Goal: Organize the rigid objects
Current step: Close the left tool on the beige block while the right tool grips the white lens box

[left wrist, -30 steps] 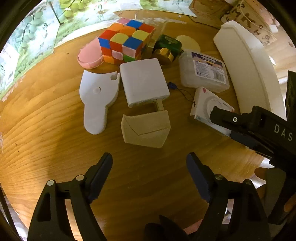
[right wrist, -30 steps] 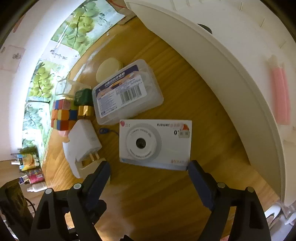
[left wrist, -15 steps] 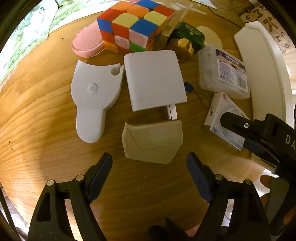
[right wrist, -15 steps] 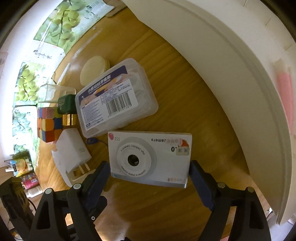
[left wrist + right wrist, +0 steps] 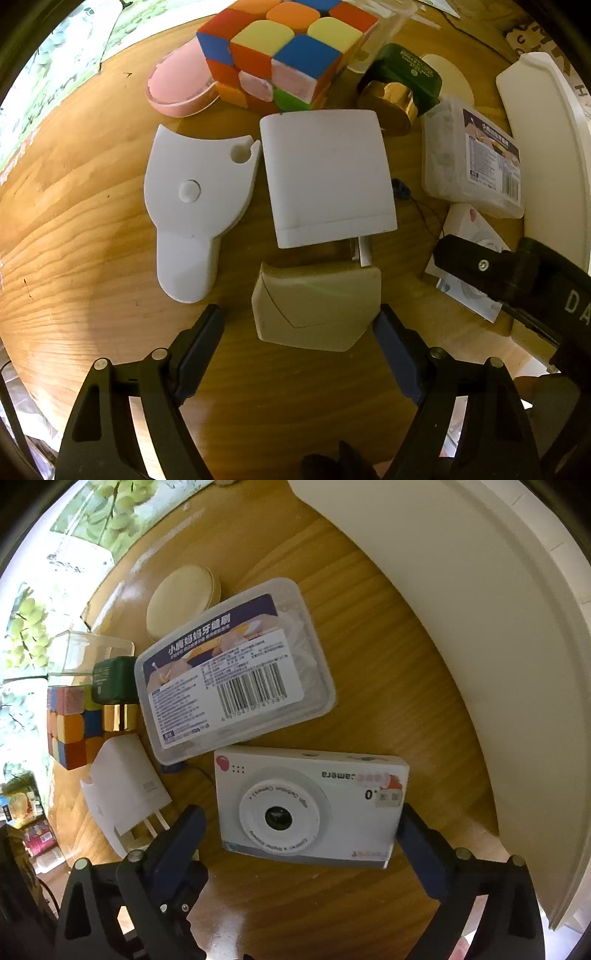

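Left wrist view: left gripper (image 5: 299,328) pointing down over wooden table (image 5: 92,266), jaws wide, straddling beige block (image 5: 316,308), right pad at its edge, left pad clear, nothing gripped.
Right wrist view: right gripper (image 5: 301,838) jaws opening around toy camera (image 5: 310,806), lying flat between pads, not clamped. Beyond: clear labelled box (image 5: 236,675), white charger (image 5: 327,177), white paddle-shaped piece (image 5: 195,206), colour cube (image 5: 286,55), pink dish (image 5: 181,85), green-and-gold bottle (image 5: 400,86), white tray (image 5: 480,627) on right.

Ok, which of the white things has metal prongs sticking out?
The square charger, between the paddle-shaped piece and the toy camera; neither of those has prongs.
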`<state>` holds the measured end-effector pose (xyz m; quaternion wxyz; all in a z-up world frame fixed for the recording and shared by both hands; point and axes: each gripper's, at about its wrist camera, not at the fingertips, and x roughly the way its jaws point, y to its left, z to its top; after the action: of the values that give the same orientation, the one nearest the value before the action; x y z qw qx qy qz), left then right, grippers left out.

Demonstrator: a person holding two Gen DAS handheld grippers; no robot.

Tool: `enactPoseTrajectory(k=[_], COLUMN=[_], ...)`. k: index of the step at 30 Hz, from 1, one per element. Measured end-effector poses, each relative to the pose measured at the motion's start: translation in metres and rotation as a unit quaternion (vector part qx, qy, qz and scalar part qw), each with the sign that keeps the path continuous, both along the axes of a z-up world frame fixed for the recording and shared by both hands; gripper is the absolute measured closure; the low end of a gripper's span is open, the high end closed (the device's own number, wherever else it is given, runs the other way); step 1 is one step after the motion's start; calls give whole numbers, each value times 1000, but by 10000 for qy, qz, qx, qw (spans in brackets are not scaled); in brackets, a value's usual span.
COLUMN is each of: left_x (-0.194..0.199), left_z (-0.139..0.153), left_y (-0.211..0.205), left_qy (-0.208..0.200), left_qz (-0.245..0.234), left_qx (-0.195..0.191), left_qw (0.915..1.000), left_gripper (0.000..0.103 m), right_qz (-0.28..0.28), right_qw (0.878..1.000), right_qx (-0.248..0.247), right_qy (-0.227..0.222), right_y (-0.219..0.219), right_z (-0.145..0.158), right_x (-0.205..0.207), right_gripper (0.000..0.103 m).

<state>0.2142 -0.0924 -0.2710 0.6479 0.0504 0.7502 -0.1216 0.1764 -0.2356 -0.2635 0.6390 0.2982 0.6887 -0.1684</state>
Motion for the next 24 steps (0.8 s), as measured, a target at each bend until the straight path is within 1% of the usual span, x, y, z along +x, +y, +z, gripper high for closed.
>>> enactPoseTrajectory(k=[4,11,14,17,20,24], left_x=[3,21,29,33,39,46], left_z=[5,7,10,14,14,15], left_y=[-3,-17,-27,-38,-45,-54], left_qy=[-19,-98,-183,-281,-303,-299], left_qz=[38,38,-10,-100,-133,-117], left_qx=[39,89,153,205,214,159], left_qw=[10000,9999,9997,9993,9992,9994], left_gripper=[19,21,27,35,36,36], right_qz=[82,191,193,193,194,219], right_qw=[9997,9992,9992,9990,9988,9988], right_qx=[-105,-196,-203,-245,-310,-312], right_qy=[184,299,294,304,324,310], right_y=[5,14,17,21,22,20], right_z=[-3,-7,-7,-7,-5,1], right_x=[13,24,26,24,21,14], right_gripper=[1,1,1,4,8,9])
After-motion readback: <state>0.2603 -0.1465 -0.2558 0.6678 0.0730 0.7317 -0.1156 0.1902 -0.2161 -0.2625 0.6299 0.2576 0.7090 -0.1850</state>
